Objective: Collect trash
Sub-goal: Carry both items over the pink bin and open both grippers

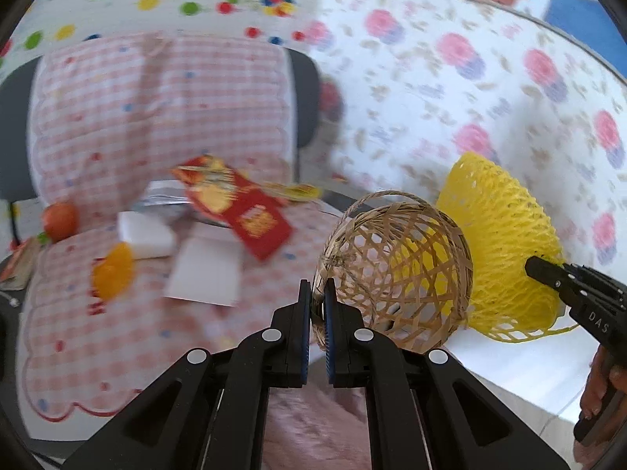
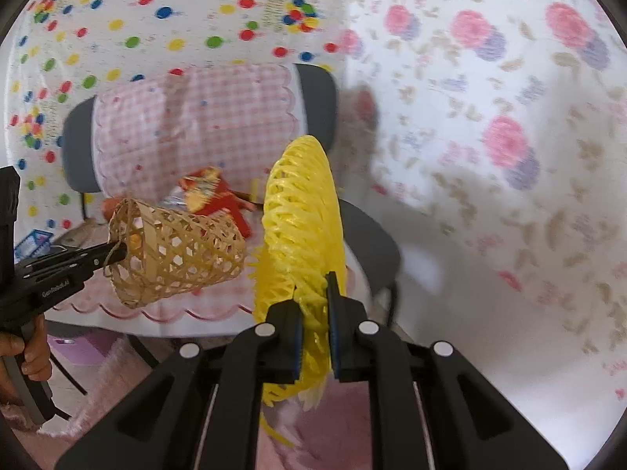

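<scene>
1. Left gripper (image 1: 317, 315): jaws nearly closed, pinched on the rim of a small woven bamboo basket (image 1: 395, 274). Basket held in the air, tipped on its side, above the near right edge of the desk (image 1: 90, 372). In the right wrist view the same gripper (image 2: 117, 252) comes in from the left, clamped at the basket's (image 2: 176, 250) rim where a twine handle loop sits.
2. Right gripper (image 2: 313, 313): jaws closed down on a yellow foam fruit-net sleeve (image 2: 301, 235), squeezing the mesh between the pads. Sleeve stands up from the jaws, also off the desk, just beside the basket on its right.
3. From the left wrist view the sleeve (image 1: 505, 243) lies just behind and to the right of the basket, its yellow showing through the weave; the right gripper (image 1: 544, 270) holds its lower right part.
4. Desk carries a pink-and-white gingham cloth with a scalloped red edge (image 1: 58, 352).
5. Mid-desk: an orange rounded piece (image 1: 113, 270) near the left edge, a white block (image 1: 145, 233) beside it, a flat white card (image 1: 205, 270) toward the centre.
6. Farther: a red-and-gold packet (image 1: 239, 203) lying over a silvery foil wrapper (image 1: 164, 196); a round orange-red fruit (image 1: 60, 219) at the far left edge.
7. Beyond the desk: a grey chair with a gingham cover (image 1: 156, 109). Frames blurred; finer detail unreadable.
</scene>
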`<move>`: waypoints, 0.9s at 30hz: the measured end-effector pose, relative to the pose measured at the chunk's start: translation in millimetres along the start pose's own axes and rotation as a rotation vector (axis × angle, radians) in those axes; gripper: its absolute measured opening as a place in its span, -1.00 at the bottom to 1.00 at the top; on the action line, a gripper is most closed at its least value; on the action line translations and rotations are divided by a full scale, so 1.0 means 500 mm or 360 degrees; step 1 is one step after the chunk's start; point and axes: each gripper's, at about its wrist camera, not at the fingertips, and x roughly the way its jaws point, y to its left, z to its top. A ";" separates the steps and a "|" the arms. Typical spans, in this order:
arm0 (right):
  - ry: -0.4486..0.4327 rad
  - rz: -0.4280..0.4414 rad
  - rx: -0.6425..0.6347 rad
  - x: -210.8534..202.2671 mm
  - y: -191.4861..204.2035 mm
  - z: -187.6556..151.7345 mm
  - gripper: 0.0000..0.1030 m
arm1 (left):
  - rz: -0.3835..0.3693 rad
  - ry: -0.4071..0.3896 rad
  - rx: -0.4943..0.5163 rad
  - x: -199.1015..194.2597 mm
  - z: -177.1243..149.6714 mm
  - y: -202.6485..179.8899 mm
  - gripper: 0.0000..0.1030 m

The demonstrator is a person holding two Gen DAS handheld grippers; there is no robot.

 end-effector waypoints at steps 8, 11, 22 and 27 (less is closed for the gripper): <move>0.0131 -0.0203 0.0112 -0.033 -0.100 -0.096 -0.80 | -0.0204 0.0110 0.0138 0.065 -0.030 -0.110 -0.87; 0.0222 -0.0239 0.0177 -0.022 -0.127 -0.135 -0.79 | -0.0234 0.0181 0.0177 0.095 -0.047 -0.137 -0.87; 0.0494 -0.0194 0.0307 0.079 -0.178 -0.212 -0.77 | -0.0289 0.0472 0.0190 0.224 -0.091 -0.173 -0.86; 0.0536 -0.0183 0.0345 0.112 -0.199 -0.229 -0.58 | -0.0332 0.0572 0.0193 0.270 -0.099 -0.191 -0.74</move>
